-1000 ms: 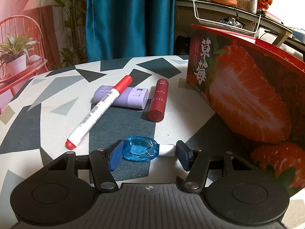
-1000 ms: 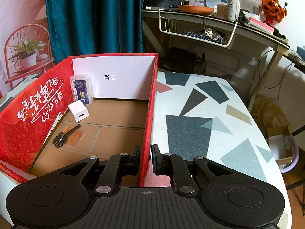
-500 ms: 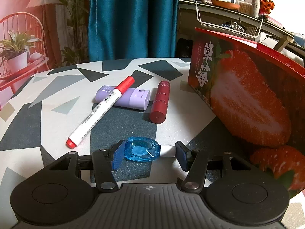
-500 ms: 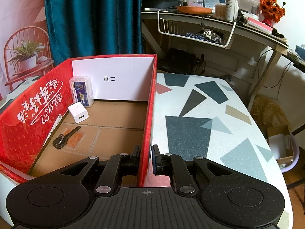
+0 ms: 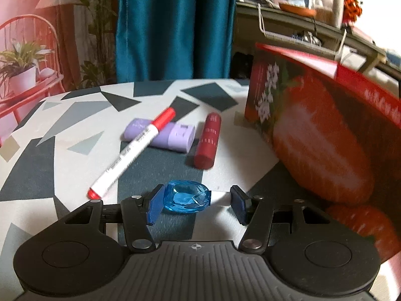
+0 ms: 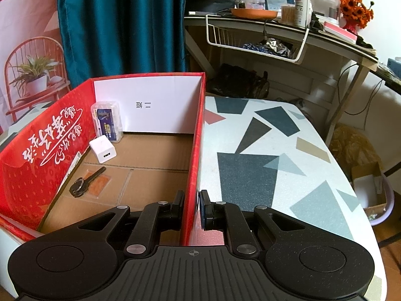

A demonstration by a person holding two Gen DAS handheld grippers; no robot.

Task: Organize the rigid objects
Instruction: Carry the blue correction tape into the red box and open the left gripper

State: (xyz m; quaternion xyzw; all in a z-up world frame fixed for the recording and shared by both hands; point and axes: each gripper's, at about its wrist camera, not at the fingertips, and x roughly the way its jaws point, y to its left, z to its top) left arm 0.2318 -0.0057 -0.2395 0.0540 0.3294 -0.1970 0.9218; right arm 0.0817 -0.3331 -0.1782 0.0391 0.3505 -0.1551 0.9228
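A blue translucent correction-tape dispenser (image 5: 185,199) with a white tip sits between the pads of my left gripper (image 5: 196,203), which is shut on it just above the patterned table (image 5: 62,165). Beyond it lie a white marker with red caps (image 5: 135,150), a purple case (image 5: 173,138) and a dark red tube (image 5: 208,141). The red strawberry box (image 5: 313,130) stands to the right. My right gripper (image 6: 191,205) is shut on that box's right wall (image 6: 196,150). Inside lie a white charger cube (image 6: 103,149), a clear case (image 6: 107,121) and a black key (image 6: 85,181).
A desk with a white wire basket (image 6: 255,40) stands behind the table, next to a teal curtain (image 6: 120,25). Right of the box the tabletop (image 6: 263,163) runs to a rounded edge. A tub holding a small carton (image 6: 371,193) sits on the floor.
The left jaws have narrowed onto the blue dispenser. The left wrist view has shifted, so the box's outer face looks different. The right wrist view is unchanged.
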